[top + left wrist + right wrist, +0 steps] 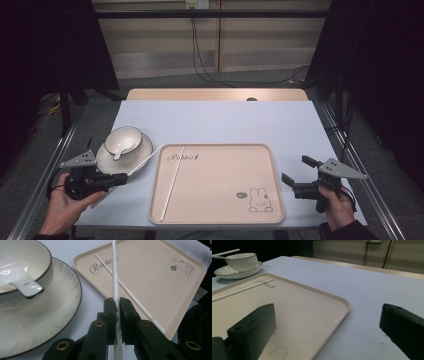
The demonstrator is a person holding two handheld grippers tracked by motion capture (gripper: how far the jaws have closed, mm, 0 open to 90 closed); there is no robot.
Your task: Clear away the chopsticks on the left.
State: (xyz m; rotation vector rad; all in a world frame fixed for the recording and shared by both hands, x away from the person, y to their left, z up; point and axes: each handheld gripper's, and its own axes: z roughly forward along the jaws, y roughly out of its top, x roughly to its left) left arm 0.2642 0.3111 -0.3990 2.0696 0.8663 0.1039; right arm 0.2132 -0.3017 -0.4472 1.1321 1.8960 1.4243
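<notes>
— while the left hand-held gripper (117,302) pinches that white chopstick (114,270), why is it held so near one end?

— my guess: a grip by the end leaves most of the stick free, so it can be laid flat beside its twin. the jaws are pressed together on it, and the stick runs out past the plate (145,150) toward the tray's near-left side, its far tip over the tray's left rim.

— and the twin?

— the second chopstick (172,182) already lies on the pink tray (220,220), along its left side, running from the near-left corner up toward the printed word. the tray sits at the near edge of the worktop (225,120), in the middle.

— the bowl?

— the bowl (125,137) stands on the plate near the left edge of the worktop, a spoon (26,286) resting in it. they look set aside from the tray.

— how are the hands posed?

— the left hand (62,207) grips from below at the near-left corner, jaws pointing level toward the tray. the right hand-held gripper (296,176) waits off the tray's right side near the right edge, jaws spread wide and holding nothing, aimed across the tray.
</notes>
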